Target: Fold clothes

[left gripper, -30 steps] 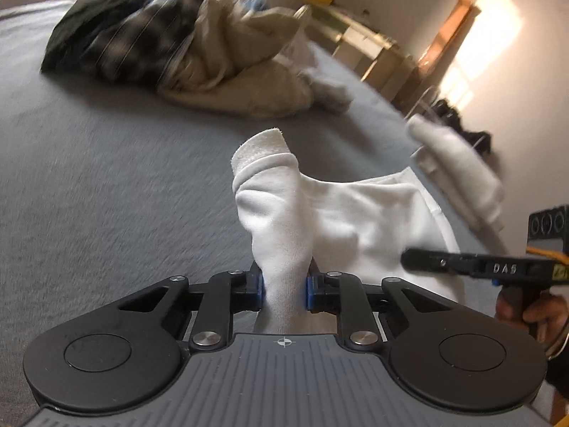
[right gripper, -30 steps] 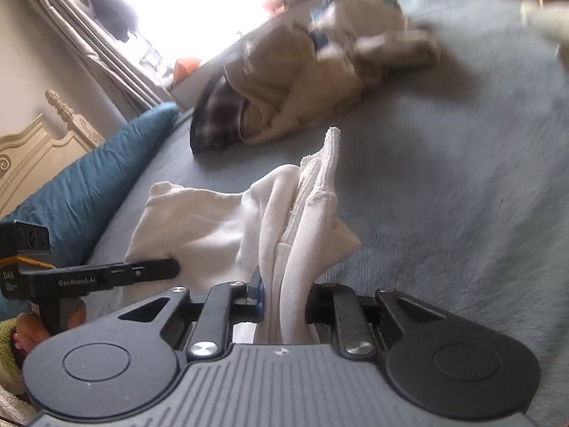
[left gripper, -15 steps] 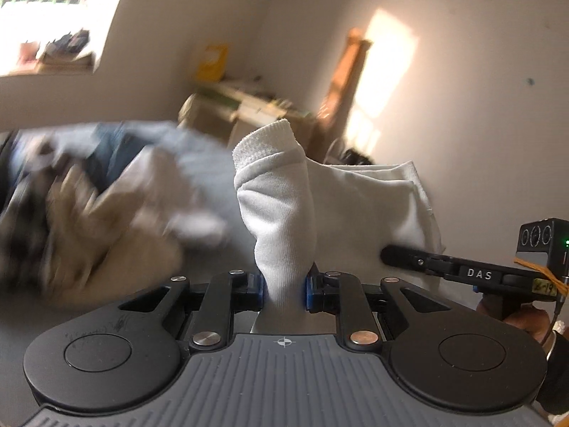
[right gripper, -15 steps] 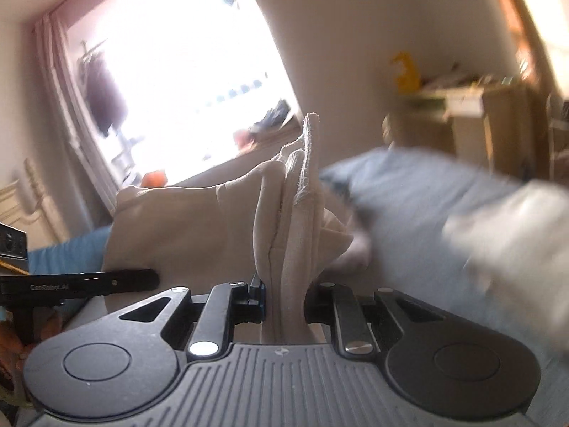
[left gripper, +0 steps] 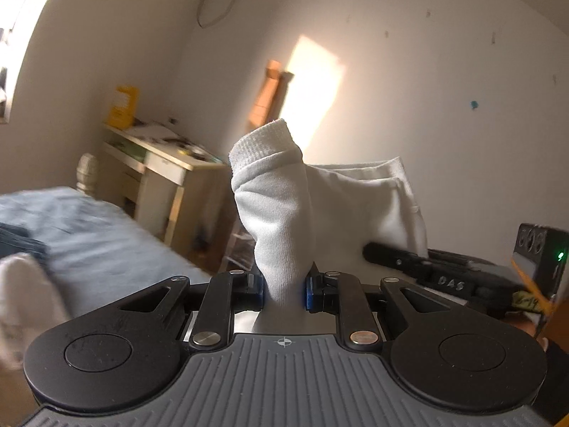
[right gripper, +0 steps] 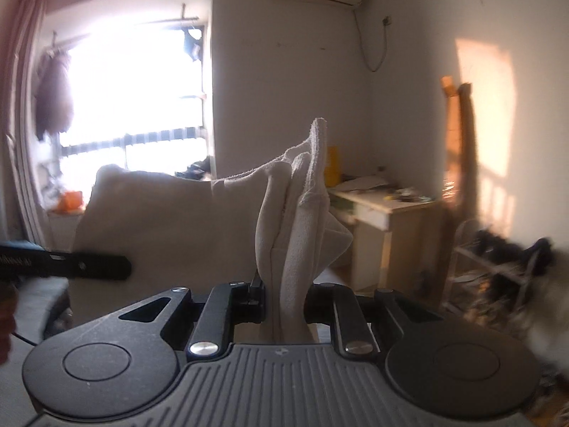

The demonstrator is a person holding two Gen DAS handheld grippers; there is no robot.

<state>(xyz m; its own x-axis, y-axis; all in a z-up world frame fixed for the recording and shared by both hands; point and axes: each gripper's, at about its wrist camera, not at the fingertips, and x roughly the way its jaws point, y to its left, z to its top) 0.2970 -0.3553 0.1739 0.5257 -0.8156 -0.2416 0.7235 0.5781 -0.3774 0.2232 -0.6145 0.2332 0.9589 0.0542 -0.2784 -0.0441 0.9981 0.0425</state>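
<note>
White garment (left gripper: 284, 213), lower part hidden, perhaps a sweatshirt, hangs between both grippers.

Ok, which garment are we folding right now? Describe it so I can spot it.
Start from the blue bed at lower left of the left wrist view, then look up to the left gripper. The white garment is clamped there and stretches across to the right gripper. Unlike the clothes on the bed, it hangs in the air.

"DAS" on the right tool (left gripper: 451, 277)
</note>
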